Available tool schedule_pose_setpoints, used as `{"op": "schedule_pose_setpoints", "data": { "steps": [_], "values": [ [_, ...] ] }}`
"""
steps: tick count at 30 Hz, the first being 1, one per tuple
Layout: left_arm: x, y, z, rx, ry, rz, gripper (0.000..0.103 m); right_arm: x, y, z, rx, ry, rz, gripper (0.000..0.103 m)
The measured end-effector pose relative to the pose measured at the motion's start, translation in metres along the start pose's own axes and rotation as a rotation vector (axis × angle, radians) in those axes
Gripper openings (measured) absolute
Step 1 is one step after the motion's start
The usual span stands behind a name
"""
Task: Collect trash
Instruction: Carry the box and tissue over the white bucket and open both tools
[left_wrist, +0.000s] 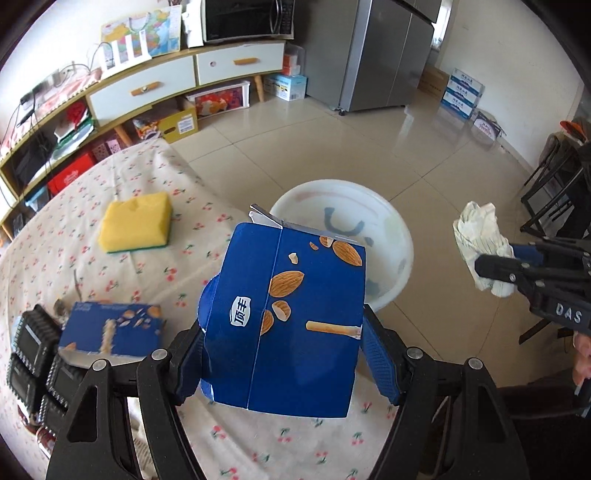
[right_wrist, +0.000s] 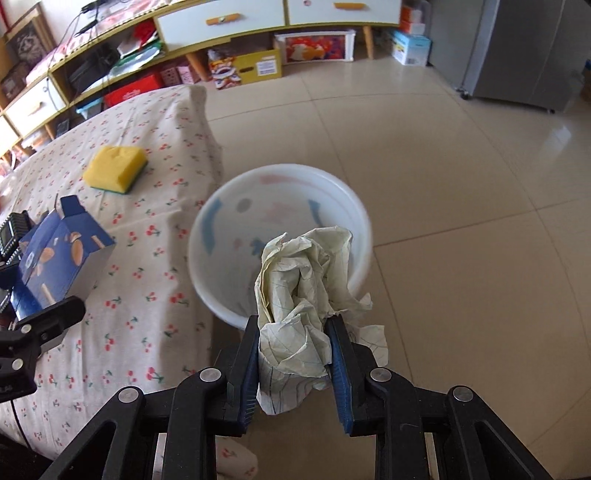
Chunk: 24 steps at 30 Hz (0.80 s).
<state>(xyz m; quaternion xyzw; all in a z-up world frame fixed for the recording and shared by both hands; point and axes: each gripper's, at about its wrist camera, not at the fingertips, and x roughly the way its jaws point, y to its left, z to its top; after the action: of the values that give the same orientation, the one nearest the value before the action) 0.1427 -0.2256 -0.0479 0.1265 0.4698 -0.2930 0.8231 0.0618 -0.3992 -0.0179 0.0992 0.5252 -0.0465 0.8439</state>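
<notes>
My left gripper (left_wrist: 284, 350) is shut on a blue almond-snack box (left_wrist: 291, 317) and holds it above the table edge, just short of the white bin (left_wrist: 399, 236) on the floor. The box also shows in the right wrist view (right_wrist: 62, 258). My right gripper (right_wrist: 293, 343) is shut on a crumpled paper wad (right_wrist: 306, 288) and holds it over the near rim of the white bin (right_wrist: 362, 221). In the left wrist view the wad (left_wrist: 480, 243) hangs to the right of the bin. A second blue box (left_wrist: 110, 328) lies on the table.
A yellow sponge (left_wrist: 136, 221) lies on the cherry-print tablecloth (left_wrist: 155, 280). Black devices (left_wrist: 33, 354) sit at the table's left. A low cabinet (left_wrist: 147, 85), storage boxes and a grey fridge (left_wrist: 388, 51) line the far wall. Black chair frames (left_wrist: 554, 195) stand right.
</notes>
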Motion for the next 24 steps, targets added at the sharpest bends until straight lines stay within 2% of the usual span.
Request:
{"op": "schedule_pose_setpoints", "data": {
  "steps": [5,9,12,16,24],
  "values": [
    [0.033,-0.023,0.023,0.016,-0.008,0.021,0.077,-0.003,-0.025,-0.007,0.028,0.01,0.001,0.031],
    [0.045,-0.024,0.031,-0.023,-0.056,0.047,0.079,-0.008,-0.041,-0.008,0.057,-0.002,0.003,0.031],
    [0.051,-0.021,0.033,-0.045,-0.061,0.074,0.096,-0.009,-0.045,-0.005,0.076,-0.01,0.002,0.031],
    [0.042,-0.014,0.028,-0.04,-0.083,0.09,0.102,-0.007,-0.045,-0.003,0.085,-0.009,-0.002,0.031],
    [-0.001,0.01,0.002,-0.035,-0.107,0.122,0.102,0.002,-0.026,0.007,0.059,0.001,-0.007,0.032]
  ]
}}
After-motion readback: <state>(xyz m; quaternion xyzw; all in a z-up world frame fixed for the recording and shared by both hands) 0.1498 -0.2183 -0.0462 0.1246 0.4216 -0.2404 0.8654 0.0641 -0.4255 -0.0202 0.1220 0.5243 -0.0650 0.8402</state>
